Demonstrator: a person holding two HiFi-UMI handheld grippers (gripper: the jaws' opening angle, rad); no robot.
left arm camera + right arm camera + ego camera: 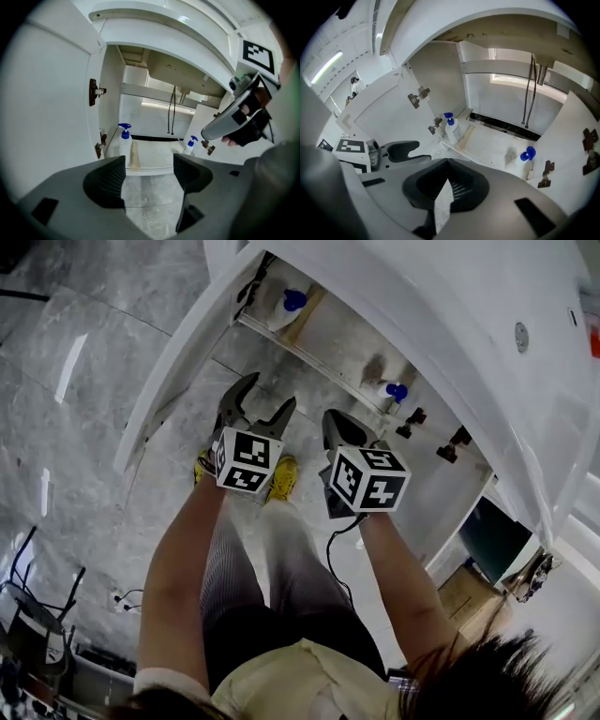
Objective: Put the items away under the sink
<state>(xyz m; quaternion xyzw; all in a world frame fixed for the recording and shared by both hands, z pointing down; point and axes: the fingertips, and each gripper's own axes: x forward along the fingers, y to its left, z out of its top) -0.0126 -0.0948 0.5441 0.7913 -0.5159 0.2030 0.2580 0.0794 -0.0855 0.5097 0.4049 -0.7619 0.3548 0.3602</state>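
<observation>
Two white pump bottles with blue tops stand in the open cabinet under the sink: one at the left [287,307] [124,143] [451,128], one at the right [394,393] [190,145] [527,158]. My left gripper [272,393] [149,161] hangs open and empty in front of the cabinet, above the floor. My right gripper [336,424] [447,162] is beside it, jaws shut with nothing between them. The right gripper's body [234,117] also shows in the left gripper view.
The cabinet floor [323,338] lies bare between the bottles, with a brownish strip [135,157] next to the left bottle. Hoses [171,110] hang down at the back. A white door [178,362] stands open at the left, another door with hinges [455,442] at the right. Grey marble floor [103,352] below.
</observation>
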